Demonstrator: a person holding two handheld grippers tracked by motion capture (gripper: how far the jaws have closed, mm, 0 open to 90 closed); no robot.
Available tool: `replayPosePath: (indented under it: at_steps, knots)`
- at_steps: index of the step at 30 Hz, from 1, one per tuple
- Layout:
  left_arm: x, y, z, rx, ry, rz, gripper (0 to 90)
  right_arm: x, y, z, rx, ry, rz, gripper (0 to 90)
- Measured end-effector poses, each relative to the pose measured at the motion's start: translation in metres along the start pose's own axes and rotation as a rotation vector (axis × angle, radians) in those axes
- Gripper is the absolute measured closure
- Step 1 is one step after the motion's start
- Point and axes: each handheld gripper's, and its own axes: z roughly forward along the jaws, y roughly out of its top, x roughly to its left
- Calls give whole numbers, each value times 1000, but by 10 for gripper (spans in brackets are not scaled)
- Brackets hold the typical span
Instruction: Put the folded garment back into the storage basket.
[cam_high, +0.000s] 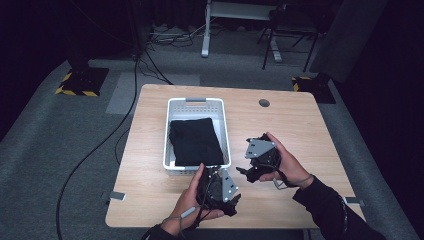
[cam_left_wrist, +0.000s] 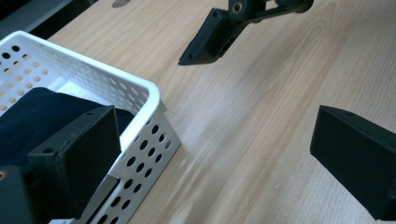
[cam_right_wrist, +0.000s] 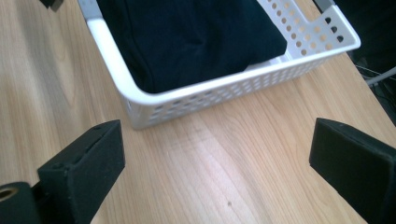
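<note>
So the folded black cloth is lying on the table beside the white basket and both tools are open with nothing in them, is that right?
Not quite. The folded black cloth lies inside the white basket, not on the table beside it; the high view shows this plainly. The rest holds: the left tool and the right tool are both open, with nothing in them.
</note>
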Motion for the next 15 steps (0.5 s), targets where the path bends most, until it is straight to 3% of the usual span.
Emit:
replayPosePath:
  at_steps: [5,15]
  knots:
    - [-2,-2,7,24,-11,-24,18,1,-14,-1,23,6,11,34]
    - [-12,-5,20,67,-49,26,19,6,-45,-8,62,2,35,31]
